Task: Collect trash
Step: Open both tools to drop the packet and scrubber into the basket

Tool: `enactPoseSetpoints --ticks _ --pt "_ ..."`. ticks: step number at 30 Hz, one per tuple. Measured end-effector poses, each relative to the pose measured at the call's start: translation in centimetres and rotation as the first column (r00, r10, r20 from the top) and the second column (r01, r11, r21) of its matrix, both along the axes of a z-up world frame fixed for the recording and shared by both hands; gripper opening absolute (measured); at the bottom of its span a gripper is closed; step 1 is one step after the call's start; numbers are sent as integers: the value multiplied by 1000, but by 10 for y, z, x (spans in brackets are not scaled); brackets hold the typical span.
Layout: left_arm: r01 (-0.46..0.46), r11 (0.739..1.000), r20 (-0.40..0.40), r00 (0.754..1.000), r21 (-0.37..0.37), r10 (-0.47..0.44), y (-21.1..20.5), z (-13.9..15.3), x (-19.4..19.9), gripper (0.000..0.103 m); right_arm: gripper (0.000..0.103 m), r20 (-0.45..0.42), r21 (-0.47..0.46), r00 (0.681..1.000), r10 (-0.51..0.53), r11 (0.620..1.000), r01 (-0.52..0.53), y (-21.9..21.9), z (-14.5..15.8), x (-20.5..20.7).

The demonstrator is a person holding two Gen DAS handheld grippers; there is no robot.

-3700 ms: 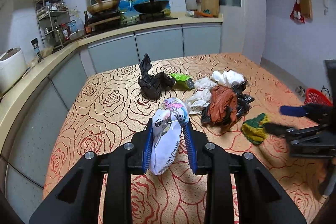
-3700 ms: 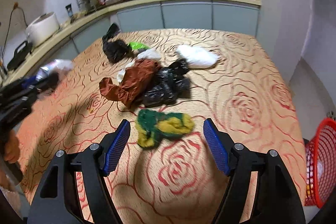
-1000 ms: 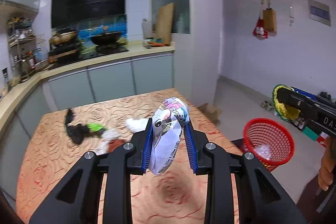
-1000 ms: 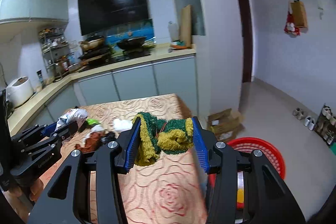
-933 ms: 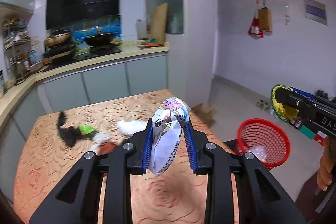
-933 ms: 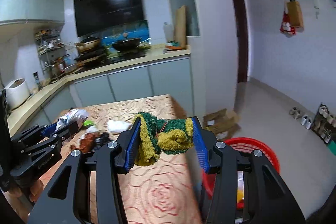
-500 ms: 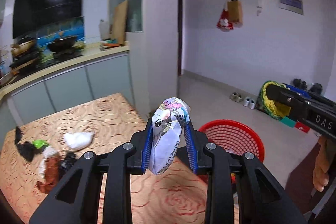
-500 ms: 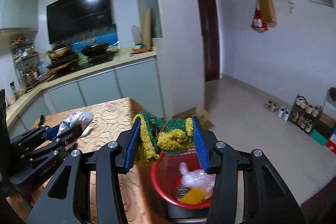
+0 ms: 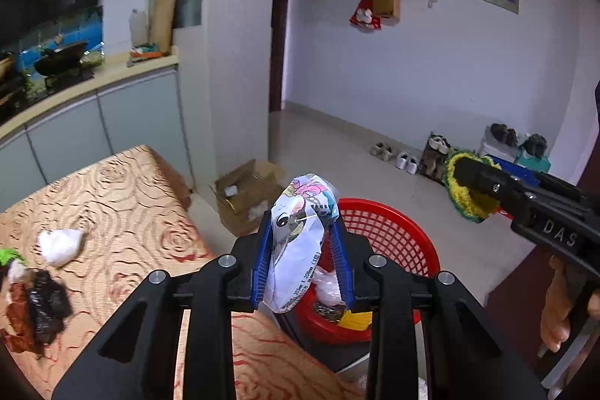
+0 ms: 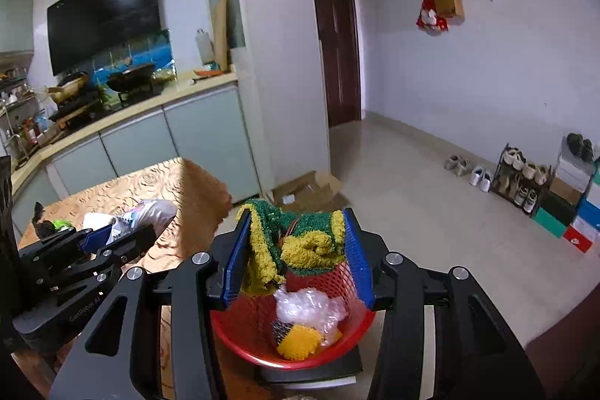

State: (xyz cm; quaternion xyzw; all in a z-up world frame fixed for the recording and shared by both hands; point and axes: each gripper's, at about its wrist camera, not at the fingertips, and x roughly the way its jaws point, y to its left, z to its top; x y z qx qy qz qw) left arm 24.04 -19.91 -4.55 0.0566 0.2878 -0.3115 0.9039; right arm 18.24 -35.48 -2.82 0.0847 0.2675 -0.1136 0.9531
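2 grippers hung over the edge of the rose-patterned surface [image 9: 123, 212], which filled the 8 o'clock part of the left wrist view. At 5 o'clock from that surface a red mesh basket [image 9: 393, 235] stood on a dark stand beside it, holding a clear plastic wad [image 10: 307, 306] and a yellow scrap [image 10: 300, 342]. At 12 o'clock from the basket a cardboard box [image 9: 243, 188] lay open on the floor. Back on the surface, a pile of brown and black bags [image 9: 33, 306] sat at 9 o'clock in the left view, with a white crumpled wad [image 9: 58, 242] just beside it at 1 o'clock.

The left gripper [image 9: 302, 252] had its fingers clamped narrowly on a printed white plastic packet [image 9: 296, 242], held upright in the air near the basket's rim. The right gripper [image 10: 296, 250] had its fingers closed on a green and yellow fuzzy rag [image 10: 296, 242], which drooped directly above the basket. In the left view that rag [image 9: 463, 190] showed at 3 o'clock.
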Motion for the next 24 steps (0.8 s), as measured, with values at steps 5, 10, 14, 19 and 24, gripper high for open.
enactPoseSetpoints --ticks 5,10,14,19,24 --pt "27 999 -42 999 17 -27 -15 -17 8 29 46 -47 12 999 -9 1000 10 -8 -16 8" --pt "43 998 -81 996 35 -40 -24 -30 17 29 46 -96 32 995 -7 999 11 -15 -31 19" --pt "50 997 -93 995 53 -45 -30 -40 19 32 48 -129 46 992 -2 999 8 -18 -43 25" --pt "54 997 -97 994 63 -48 -37 -46 22 36 48 -151 58 989 -6 998 15 -22 -55 31" --pt "63 995 -103 993 73 -56 -42 -50 23 39 49 -174 80 985 8 997 6 -27 -66 38"
